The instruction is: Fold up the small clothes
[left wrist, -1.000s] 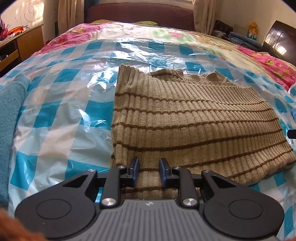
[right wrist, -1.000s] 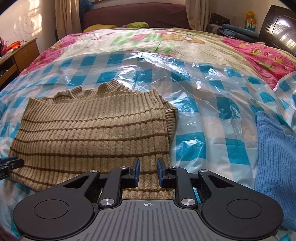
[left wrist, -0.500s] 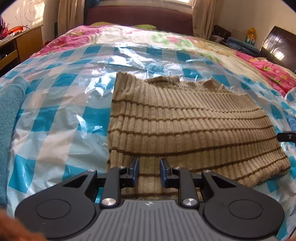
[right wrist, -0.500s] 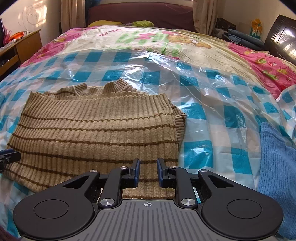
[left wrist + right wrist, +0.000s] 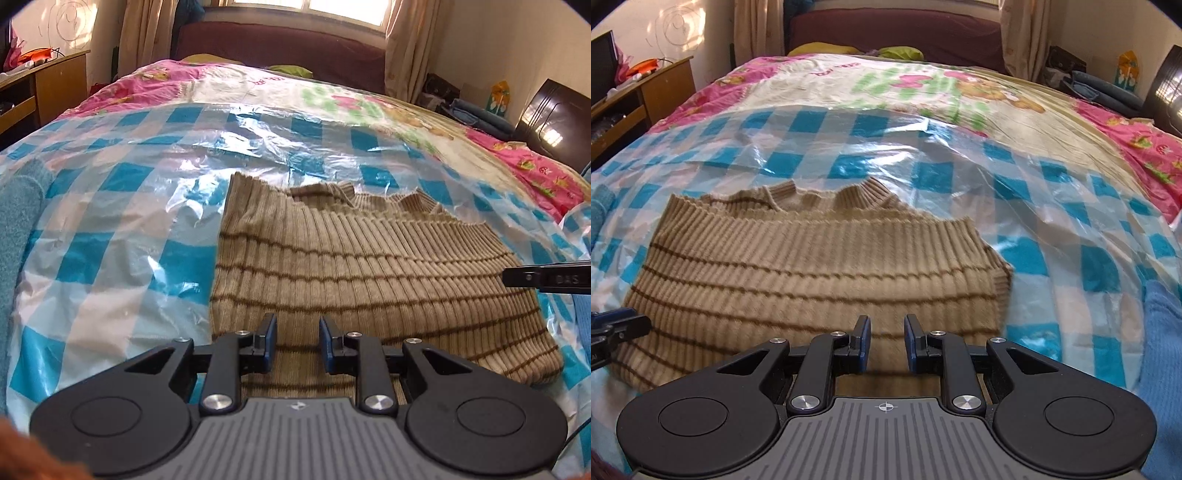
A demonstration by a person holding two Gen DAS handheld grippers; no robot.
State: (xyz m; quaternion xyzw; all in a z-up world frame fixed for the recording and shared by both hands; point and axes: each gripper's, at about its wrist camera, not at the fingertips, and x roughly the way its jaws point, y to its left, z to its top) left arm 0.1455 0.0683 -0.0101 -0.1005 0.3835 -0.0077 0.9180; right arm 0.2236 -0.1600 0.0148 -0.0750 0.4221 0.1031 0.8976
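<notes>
A tan ribbed sweater with thin brown stripes lies folded flat on the checked plastic sheet, collar at the far side. It also shows in the right wrist view. My left gripper is open and empty, just above the sweater's near left edge. My right gripper is open and empty, above the sweater's near right edge. Each gripper's tip shows at the side of the other view: the right one and the left one.
A teal knit garment lies at the left edge of the sheet. A blue knit garment lies at the right. A floral bedspread covers the bed beyond. A wooden desk stands at the left wall.
Both grippers have pulled back and risen a little from the sweater, so it sits farther off in both views. The jaws have stayed open. The sweater has not moved.
</notes>
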